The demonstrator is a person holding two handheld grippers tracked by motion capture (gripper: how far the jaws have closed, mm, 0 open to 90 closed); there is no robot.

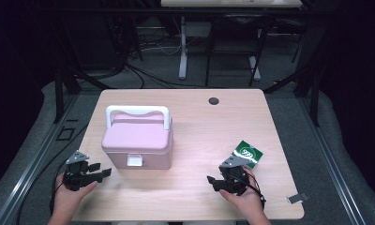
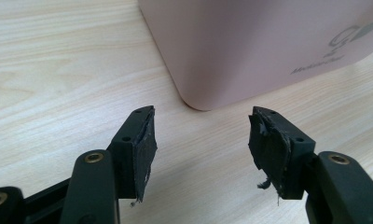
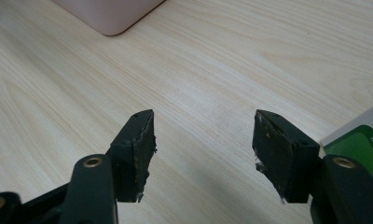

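Observation:
A pink lidded box [image 1: 137, 142] with a white handle [image 1: 138, 111] and a white front latch [image 1: 134, 161] stands left of the table's middle. My left gripper [image 1: 104, 171] sits open near the front left, just short of the box's near left corner [image 2: 250, 51], nothing between its fingers [image 2: 142, 140]. My right gripper [image 1: 213, 182] is open at the front right, pointing left over bare wood. A green and white packet [image 1: 246, 154] lies just behind it, and its corner [image 3: 362, 137] peeks past the right jaw. The box's corner [image 3: 107, 14] is far off.
The light wooden table [image 1: 195, 126] has a round dark grommet [image 1: 213, 101] near its far edge. A small grey clip [image 1: 296, 198] lies at the front right corner. Dark frames, cables and chair legs stand beyond the table.

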